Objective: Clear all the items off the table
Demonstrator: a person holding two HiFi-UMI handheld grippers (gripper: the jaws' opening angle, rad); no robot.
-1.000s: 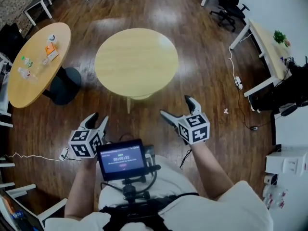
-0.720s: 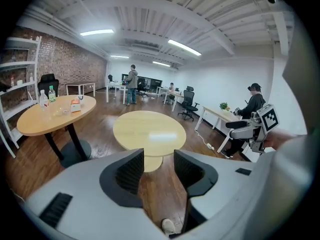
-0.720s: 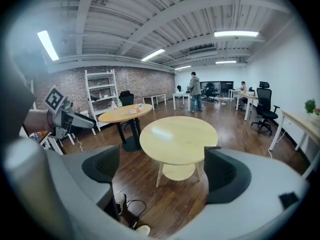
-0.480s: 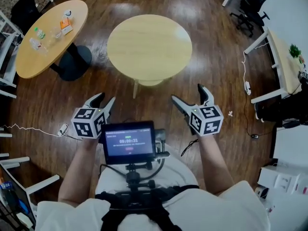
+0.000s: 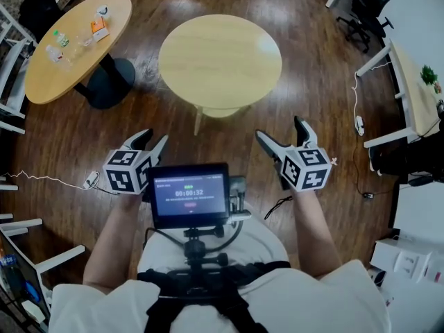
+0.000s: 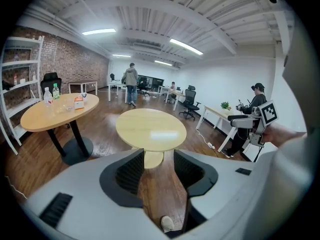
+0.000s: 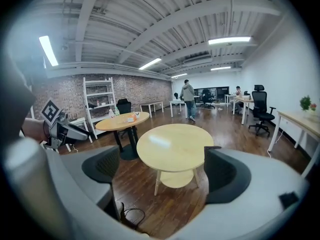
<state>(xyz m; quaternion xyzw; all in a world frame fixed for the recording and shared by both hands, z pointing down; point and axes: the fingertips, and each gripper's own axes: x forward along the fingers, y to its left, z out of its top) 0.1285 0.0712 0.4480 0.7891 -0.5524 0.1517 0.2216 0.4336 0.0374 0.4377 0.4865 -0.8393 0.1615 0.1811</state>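
We hold both tongs up close to our body. The left tongs (image 5: 152, 139) stand partly apart and the right tongs (image 5: 279, 130) wide apart; neither has anything between its jaws. The round desk (image 5: 220, 61) just ahead of us lies bare. The only items we see, bottles (image 5: 55, 47) and an orange box (image 5: 98, 28), stand on the oval desk (image 5: 69, 75) at the far left, well apart from us. This fits a round desk already cleared, or an oval desk that carries what is to go; we cannot tell which. Nothing lies within reach, so any grasp would call for closing in on that far desk.
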